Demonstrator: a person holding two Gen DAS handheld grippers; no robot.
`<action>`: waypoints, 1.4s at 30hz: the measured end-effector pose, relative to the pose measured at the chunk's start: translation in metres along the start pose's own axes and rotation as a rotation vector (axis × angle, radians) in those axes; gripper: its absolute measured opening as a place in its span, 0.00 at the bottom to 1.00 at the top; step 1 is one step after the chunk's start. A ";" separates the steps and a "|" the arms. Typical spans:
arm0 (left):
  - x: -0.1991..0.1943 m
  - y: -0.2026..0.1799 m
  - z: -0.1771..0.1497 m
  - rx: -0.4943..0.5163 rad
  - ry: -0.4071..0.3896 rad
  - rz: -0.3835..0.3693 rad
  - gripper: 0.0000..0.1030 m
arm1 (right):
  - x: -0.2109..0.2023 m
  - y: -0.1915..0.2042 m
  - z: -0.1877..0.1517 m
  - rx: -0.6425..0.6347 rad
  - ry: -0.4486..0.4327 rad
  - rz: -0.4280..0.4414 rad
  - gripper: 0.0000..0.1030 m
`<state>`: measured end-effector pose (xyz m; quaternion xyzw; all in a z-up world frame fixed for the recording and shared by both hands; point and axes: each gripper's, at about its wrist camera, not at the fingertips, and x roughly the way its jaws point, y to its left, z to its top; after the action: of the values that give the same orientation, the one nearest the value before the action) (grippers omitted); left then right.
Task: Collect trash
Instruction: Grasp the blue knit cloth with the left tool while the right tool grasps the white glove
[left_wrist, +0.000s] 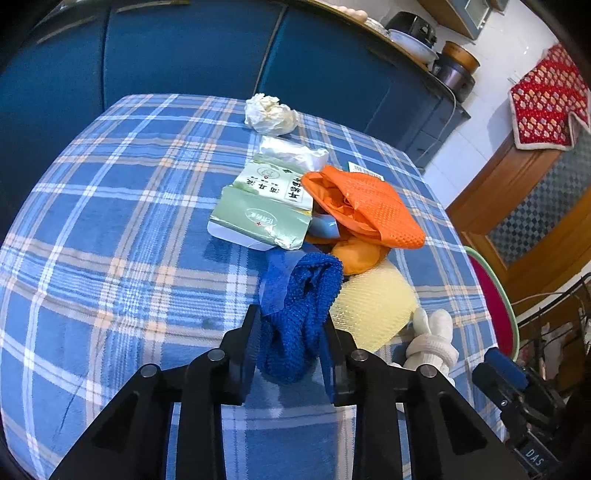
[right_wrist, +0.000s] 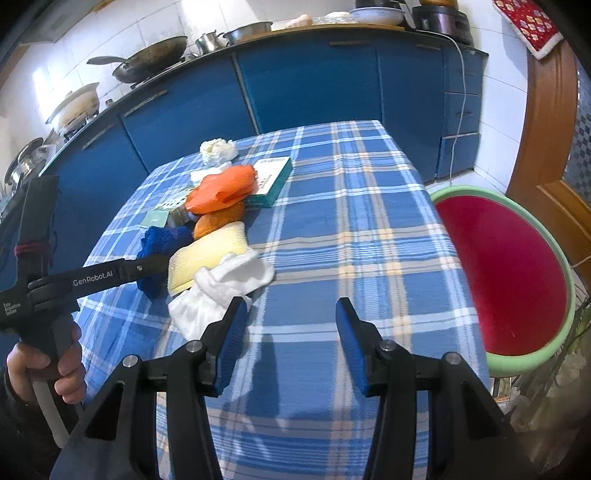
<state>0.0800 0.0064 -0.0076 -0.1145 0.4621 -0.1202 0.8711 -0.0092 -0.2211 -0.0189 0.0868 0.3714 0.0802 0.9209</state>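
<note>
A pile of trash lies on the plaid-covered table (left_wrist: 110, 240): a crumpled white paper ball (left_wrist: 269, 114), a white wrapper (left_wrist: 291, 153), a flattened green packet (left_wrist: 262, 210), an orange mesh cloth (left_wrist: 365, 203), a yellow mesh pad (left_wrist: 373, 306) and a white sock (left_wrist: 432, 339). My left gripper (left_wrist: 291, 321) is shut on a blue knitted cloth (left_wrist: 303, 295) at the near end of the pile. In the right wrist view, my right gripper (right_wrist: 291, 306) stands open over bare tablecloth. Its left finger is just beside the white sock (right_wrist: 229, 288), and nothing is between its fingers.
A teal and white box (right_wrist: 273, 177) lies behind the orange cloth. A red stool with a green rim (right_wrist: 506, 273) stands close to the table's right edge. Blue kitchen cabinets (right_wrist: 306, 85) run behind the table, with pans on the counter. A hand (right_wrist: 44, 365) holds the left gripper's handle.
</note>
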 end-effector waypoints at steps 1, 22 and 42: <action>-0.001 0.001 0.000 -0.002 -0.001 0.000 0.29 | 0.001 0.002 0.000 -0.005 0.003 0.003 0.50; -0.020 0.024 0.002 -0.046 -0.050 0.012 0.27 | 0.037 0.045 0.002 -0.062 0.080 0.086 0.54; -0.051 -0.005 -0.003 0.024 -0.105 -0.038 0.27 | 0.022 0.037 -0.011 -0.031 0.046 0.130 0.22</action>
<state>0.0494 0.0172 0.0318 -0.1190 0.4122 -0.1362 0.8930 -0.0045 -0.1792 -0.0329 0.0947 0.3848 0.1474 0.9062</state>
